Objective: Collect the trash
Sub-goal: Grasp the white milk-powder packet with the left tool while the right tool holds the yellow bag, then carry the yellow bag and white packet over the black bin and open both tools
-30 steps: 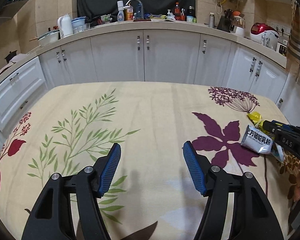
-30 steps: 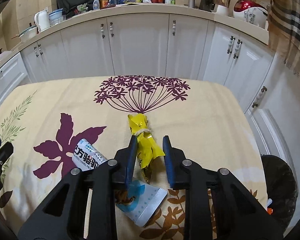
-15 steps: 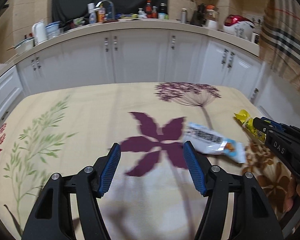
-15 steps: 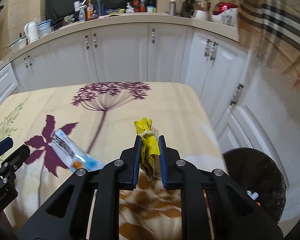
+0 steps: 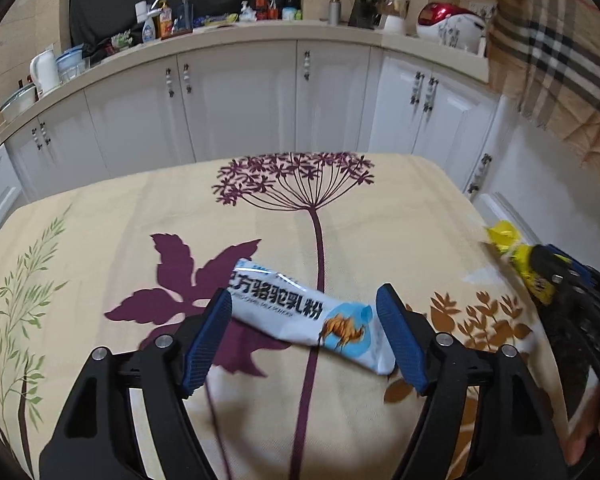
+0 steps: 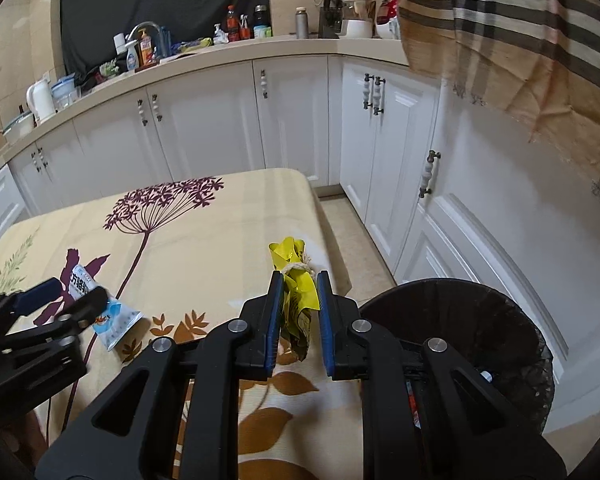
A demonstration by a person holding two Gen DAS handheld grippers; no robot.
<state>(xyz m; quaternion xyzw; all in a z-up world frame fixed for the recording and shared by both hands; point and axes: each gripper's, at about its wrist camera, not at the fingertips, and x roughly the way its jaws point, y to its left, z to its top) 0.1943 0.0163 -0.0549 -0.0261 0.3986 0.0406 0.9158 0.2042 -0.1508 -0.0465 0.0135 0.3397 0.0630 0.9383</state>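
A white and blue milk powder packet (image 5: 300, 312) lies flat on the floral tablecloth (image 5: 260, 220). My left gripper (image 5: 304, 308) straddles it, jaws opening, with a gap between each pad and the packet. The same packet (image 6: 108, 312) shows in the right wrist view behind the left gripper (image 6: 64, 296). My right gripper (image 6: 298, 284) is shut on a crumpled yellow wrapper (image 6: 296, 276) tied with string, lifted above the table's right edge. That wrapper (image 5: 516, 248) also appears at the right in the left wrist view. A black trash bin (image 6: 480, 344) stands on the floor just right of the right gripper.
White kitchen cabinets (image 6: 220, 120) run behind the table and along the right wall. The countertop (image 5: 220, 28) carries bottles, a kettle and appliances. A plaid cloth (image 6: 520, 40) hangs at the upper right. A strip of floor (image 6: 356, 240) separates table and cabinets.
My left gripper slid right across the cloth until the packet lay between its jaws, which widened. My right gripper closed on the yellow wrapper, lifted it and carried it right, toward the bin.
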